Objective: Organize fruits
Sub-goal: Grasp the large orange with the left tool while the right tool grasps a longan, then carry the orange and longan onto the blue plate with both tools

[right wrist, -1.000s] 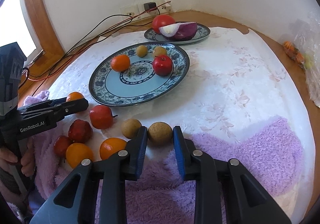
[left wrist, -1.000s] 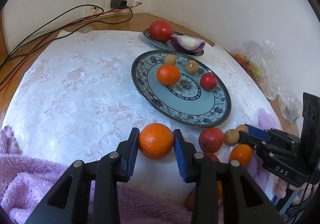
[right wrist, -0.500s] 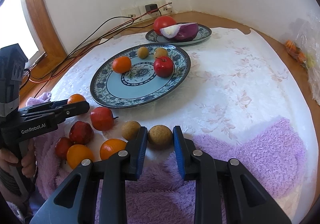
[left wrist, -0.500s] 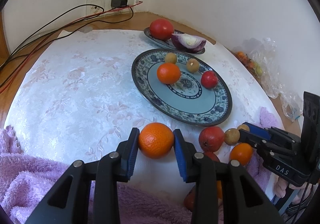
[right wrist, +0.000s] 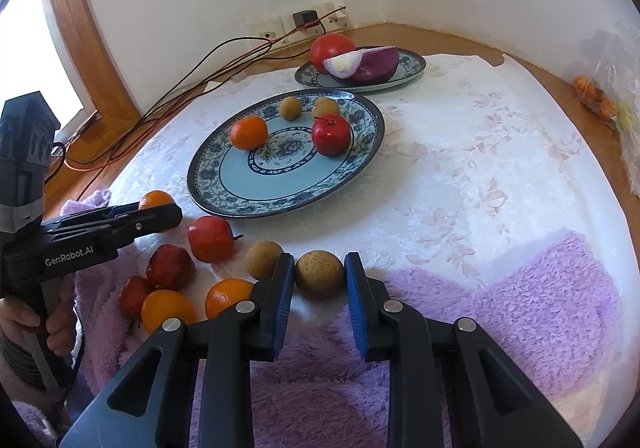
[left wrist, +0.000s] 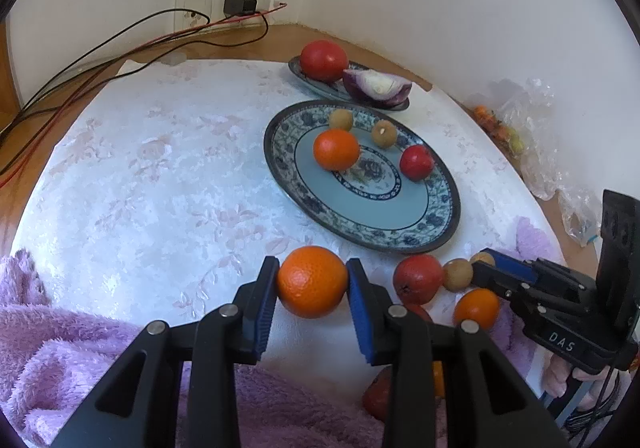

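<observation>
My left gripper (left wrist: pixel 312 282) clamps an orange (left wrist: pixel 312 280); my right gripper (right wrist: pixel 319 275) pinches a brown fruit (right wrist: pixel 319 274), blue plate (right wrist: pixel 360 164) ahead of both.

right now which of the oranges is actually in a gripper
The big orange, clamped between the left gripper pads. The others lie loose: one on the large plate, the rest by the towel.

Both fisheye views sit low and close behind their own fingers, looking down at a slant across the worktop (left wrist: pixel 152 176) toward the wall corner. The left view faces from the left side, the right view from the right. They share the large patterned plate (left wrist: pixel 448 224) (right wrist: pixel 372 136), the small plate (right wrist: pixel 416 66) behind it and probably the same wall socket (left wrist: pixel 192 4).
</observation>
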Tool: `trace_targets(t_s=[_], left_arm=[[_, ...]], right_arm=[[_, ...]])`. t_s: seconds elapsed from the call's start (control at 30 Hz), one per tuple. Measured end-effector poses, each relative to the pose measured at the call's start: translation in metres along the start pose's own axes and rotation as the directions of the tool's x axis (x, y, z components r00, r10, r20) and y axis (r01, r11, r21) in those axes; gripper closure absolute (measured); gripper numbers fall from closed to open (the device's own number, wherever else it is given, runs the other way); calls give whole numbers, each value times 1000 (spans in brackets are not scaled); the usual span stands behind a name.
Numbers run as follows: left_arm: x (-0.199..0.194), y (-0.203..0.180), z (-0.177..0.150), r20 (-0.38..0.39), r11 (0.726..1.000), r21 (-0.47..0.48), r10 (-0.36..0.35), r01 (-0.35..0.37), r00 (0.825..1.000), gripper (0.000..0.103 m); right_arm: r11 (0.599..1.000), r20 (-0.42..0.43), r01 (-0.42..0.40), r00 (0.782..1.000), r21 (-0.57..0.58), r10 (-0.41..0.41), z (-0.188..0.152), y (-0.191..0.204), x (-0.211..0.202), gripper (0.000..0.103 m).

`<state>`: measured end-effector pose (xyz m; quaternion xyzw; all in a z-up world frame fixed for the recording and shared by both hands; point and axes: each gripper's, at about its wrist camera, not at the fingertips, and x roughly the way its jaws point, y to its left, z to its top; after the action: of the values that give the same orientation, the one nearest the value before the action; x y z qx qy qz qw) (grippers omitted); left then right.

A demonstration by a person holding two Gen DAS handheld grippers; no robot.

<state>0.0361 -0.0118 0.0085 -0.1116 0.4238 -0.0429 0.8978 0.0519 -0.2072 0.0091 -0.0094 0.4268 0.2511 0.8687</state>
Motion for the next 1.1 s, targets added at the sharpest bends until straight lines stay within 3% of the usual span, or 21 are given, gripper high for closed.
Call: trace_targets(t_s=[1.1], left_arm=[[-27,-6,11,49,1000,-4,-24,25,999,67]], right_arm=[[1000,84,-3,996,-2,3,9,2,-23,76]])
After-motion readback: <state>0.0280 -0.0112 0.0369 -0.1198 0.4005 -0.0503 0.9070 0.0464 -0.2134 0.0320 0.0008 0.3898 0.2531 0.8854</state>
